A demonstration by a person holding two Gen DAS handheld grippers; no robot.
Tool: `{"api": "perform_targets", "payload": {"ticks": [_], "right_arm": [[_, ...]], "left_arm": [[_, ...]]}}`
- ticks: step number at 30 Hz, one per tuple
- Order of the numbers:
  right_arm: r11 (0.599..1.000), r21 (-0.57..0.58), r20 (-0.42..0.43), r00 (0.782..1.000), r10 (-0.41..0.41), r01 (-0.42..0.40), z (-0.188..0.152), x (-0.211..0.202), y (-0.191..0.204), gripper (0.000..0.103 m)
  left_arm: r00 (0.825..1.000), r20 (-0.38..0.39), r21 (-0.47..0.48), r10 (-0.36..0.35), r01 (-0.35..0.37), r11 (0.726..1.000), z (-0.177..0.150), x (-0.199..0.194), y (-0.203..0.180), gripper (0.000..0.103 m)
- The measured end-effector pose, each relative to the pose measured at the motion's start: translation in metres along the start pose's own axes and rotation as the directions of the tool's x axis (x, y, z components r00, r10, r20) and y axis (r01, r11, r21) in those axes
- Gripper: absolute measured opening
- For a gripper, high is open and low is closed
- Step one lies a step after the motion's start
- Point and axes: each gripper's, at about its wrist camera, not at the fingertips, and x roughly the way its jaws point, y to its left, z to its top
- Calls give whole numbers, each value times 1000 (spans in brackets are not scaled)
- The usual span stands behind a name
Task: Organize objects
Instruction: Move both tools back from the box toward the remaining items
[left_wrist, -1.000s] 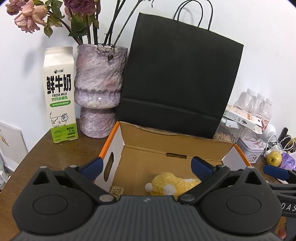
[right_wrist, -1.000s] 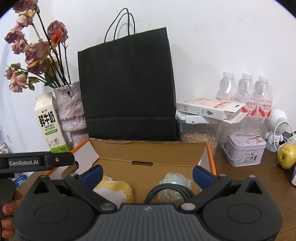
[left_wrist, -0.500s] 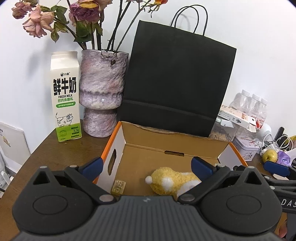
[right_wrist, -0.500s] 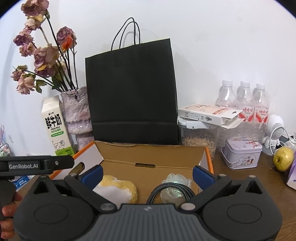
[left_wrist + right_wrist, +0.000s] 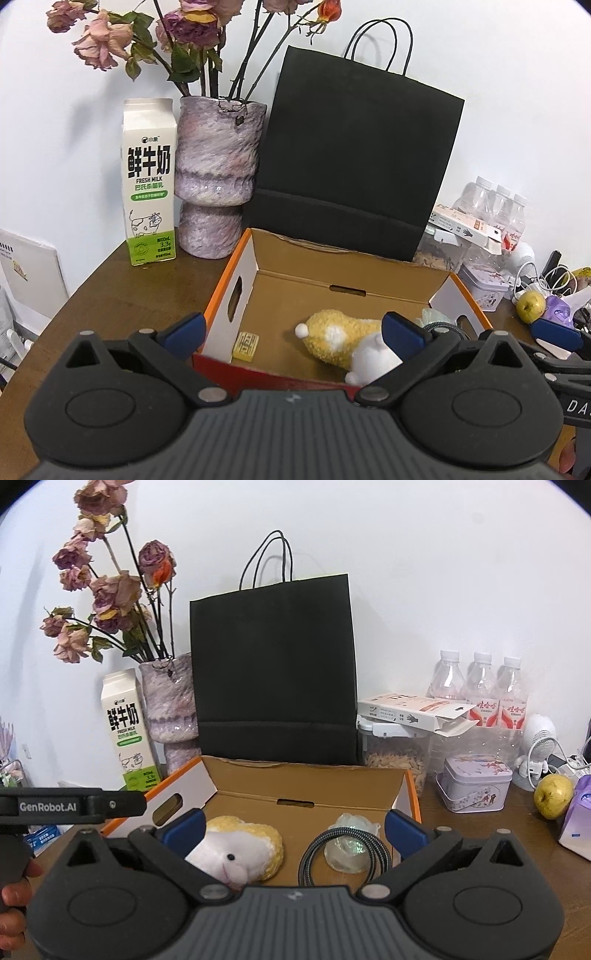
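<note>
An open cardboard box (image 5: 347, 258) (image 5: 295, 775) with orange edges stands on the brown table. In it lie a yellow and white plush toy (image 5: 340, 338) (image 5: 240, 847), a small yellow packet (image 5: 245, 345), a coiled braided cable (image 5: 343, 853) and a clear plastic lump (image 5: 351, 842). My left gripper (image 5: 291, 330) is open above the box's near left side, nothing between its fingers. My right gripper (image 5: 293, 823) is open over the box's near edge, holding nothing.
Behind the box stand a black paper bag (image 5: 354, 158), a purple vase (image 5: 216, 177) of dried roses and a milk carton (image 5: 147, 181). To the right are water bottles (image 5: 480, 686), a grain jar (image 5: 397, 757), a tin (image 5: 476, 788) and a pear (image 5: 554, 801).
Both grippers have pulled back and risen, so more of the box's inside and the table shows. The plush toy and cable lie where they were.
</note>
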Motion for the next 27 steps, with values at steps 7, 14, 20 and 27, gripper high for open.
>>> {"api": "perform_targets", "payload": {"ticks": [7, 14, 20, 27], "right_arm": [[1000, -13, 6, 1000, -8, 8, -9, -17, 5, 103], [1000, -27, 6, 1000, -12, 12, -19, -32, 10, 103], [999, -42, 16, 1000, -14, 15, -28, -46, 16, 103], [998, -64, 34, 999, -5, 8, -40, -64, 26, 103]], "left_arm": [[1000, 0, -1, 4, -4, 1000, -5, -11, 1, 103], [1000, 2, -3, 13, -13, 1000, -15, -30, 4, 103], [1000, 6, -4, 19, -19, 1000, -22, -45, 6, 103], [1000, 10, -5, 25, -25, 1000, -30, -62, 8, 103]]}}
